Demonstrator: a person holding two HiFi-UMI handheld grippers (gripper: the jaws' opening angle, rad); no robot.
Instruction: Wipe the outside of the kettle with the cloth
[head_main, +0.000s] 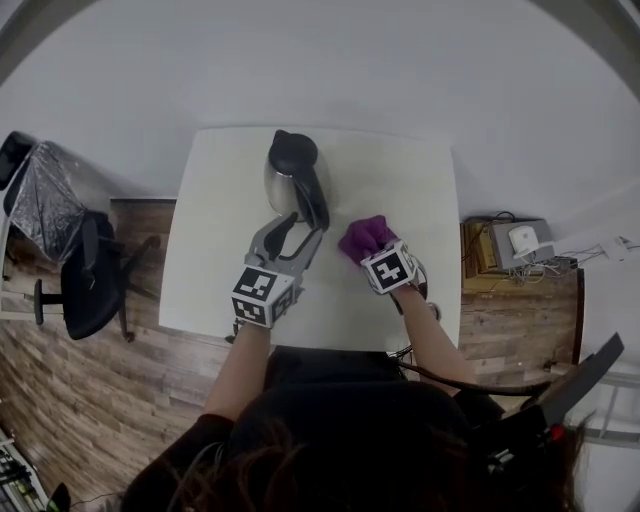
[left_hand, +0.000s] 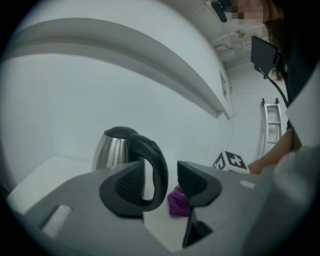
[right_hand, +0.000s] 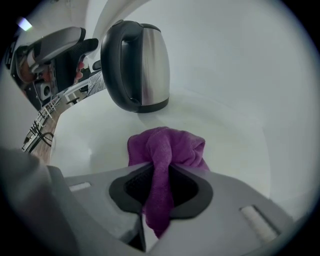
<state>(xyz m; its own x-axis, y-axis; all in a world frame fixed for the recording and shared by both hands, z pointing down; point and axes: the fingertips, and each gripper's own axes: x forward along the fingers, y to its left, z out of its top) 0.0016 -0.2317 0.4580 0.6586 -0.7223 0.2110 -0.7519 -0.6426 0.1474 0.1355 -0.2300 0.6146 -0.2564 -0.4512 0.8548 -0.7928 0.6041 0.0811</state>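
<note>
While upright, kettle (head_main: 288, 172), handle (head_main: 318, 203) toward person (head_main: 330, 440)

kettle (head_main: 292, 180) stands on the table (head_main: 210, 260), cloth (head_main: 365, 237) to its right.

Head view: from high above, facing steeply down onto the white table (head_main: 210, 250), whole top in frame, kettle (head_main: 292, 175) at the far side. Left gripper view: low and almost level over the table, facing along its jaws, very near the kettle handle (left_hand: 161, 172). Right gripper view: tilted down along its jaws, close on the purple cloth (right_hand: 167, 147), kettle behind. Shared by all three: kettle, cloth, table top.
</note>
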